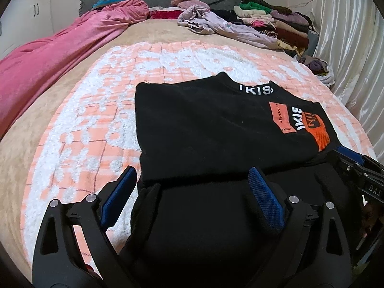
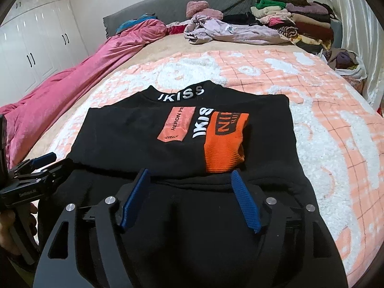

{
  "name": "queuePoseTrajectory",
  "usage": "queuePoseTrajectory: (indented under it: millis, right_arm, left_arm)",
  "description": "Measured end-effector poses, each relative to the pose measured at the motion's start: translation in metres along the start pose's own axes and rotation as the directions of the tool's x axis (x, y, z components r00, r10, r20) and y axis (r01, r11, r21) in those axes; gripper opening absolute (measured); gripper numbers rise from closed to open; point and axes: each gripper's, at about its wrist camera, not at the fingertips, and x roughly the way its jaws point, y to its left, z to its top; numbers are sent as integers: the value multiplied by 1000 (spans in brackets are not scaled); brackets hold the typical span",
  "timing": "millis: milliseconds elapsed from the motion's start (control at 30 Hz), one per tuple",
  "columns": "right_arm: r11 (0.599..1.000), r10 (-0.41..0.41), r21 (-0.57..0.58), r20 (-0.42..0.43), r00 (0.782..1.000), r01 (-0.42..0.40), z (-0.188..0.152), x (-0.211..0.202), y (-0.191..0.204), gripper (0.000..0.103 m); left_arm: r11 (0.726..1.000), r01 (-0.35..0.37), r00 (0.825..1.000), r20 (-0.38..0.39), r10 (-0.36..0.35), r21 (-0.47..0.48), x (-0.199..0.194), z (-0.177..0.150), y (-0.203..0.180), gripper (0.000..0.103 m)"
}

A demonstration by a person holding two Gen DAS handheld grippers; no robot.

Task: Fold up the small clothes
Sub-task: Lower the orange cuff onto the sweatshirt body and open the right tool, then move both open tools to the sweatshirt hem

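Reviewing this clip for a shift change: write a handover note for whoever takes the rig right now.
Left gripper: open, empty, over the near edge of the black sweater.
Right gripper: open, empty, at the same edge.
Sweater lies on the peach blanket, sleeves folded in, orange cuff on top.
Left: fold the lower half up, then the lilac garment.

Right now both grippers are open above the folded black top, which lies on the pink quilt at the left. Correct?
Not quite. The folded black top lies on the orange-and-white blanket, as the right wrist view shows; the pink quilt is apart, at the left. Left gripper and right gripper are open.
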Motion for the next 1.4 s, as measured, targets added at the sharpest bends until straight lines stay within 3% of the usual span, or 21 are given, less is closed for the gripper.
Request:
queuePoseTrajectory:
  millis: [733, 767, 800, 867, 1400]
  right_arm:
    - [999, -4, -37, 49, 999, 6, -7, -41, 9, 70]
    - [999, -4, -38, 51, 999, 6, -8, -44, 9, 71]
    - [999, -4, -39, 52, 999, 6, -9, -45, 9, 83]
    - [999, -14, -36, 73, 997, 16, -11, -51, 9, 88]
    - [998, -27, -48, 103, 994, 33, -21, -84, 1, 88]
  left_arm:
    - [1000, -10, 999, 51, 12, -25, -45, -10, 8, 93]
    - [1000, -8, 999, 54, 10, -30, -48, -11, 10, 93]
    - [999, -8, 998, 55, 10, -32, -49, -12, 10, 93]
    - [999, -11, 998, 59, 13, -35, -53, -13, 11, 93]
    - [998, -30, 996, 84, 35, -62, -78, -25, 24, 93]
